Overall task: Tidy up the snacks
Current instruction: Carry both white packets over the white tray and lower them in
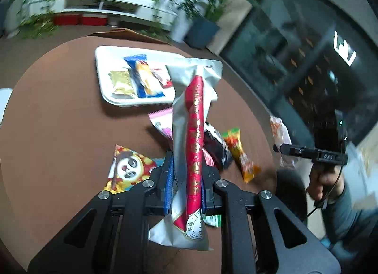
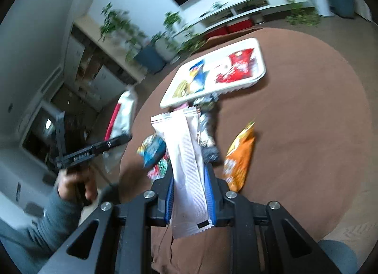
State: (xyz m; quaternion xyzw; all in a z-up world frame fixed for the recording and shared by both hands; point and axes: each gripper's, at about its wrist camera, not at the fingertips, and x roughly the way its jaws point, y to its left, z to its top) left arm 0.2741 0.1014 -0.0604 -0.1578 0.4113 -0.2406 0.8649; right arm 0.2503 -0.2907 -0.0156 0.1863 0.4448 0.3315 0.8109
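Both grippers are loaded, so I read this as the carry step: two snacks lifted off the table, neither delivered yet. My left gripper (image 1: 186,179) is pinched tight on a long silver pouch with a red band (image 1: 189,132); the pouch stands up between the blue pads and sticks out past them at both ends. My right gripper (image 2: 190,193) is clamped on a white wrapper with a zigzag-cut top edge (image 2: 186,155), also held along its length and upright between the pads. The white tray (image 1: 104,84) sits on the far part of the round brown table (image 1: 59,120), with a gold packet, a blue-and-yellow packet and red packets already lying in it. Loose snacks remain on the table between me and the tray: a panda-print bag (image 1: 128,167), a pink packet (image 1: 161,122), a dark packet (image 1: 216,146), a small orange-and-green bar (image 1: 238,151), and, in the right wrist view, an orange chip bag (image 2: 238,163). Judgement: the next move calls for bringing each pouch over the tray, lowering it into bare tray floor beside the packets there, and only then spreading the jaws. The silver pouch is long and may overhang the rim, so laying it flat along the tray's long side looks safest. Frames are blurred; fine contact detail is uncertain.
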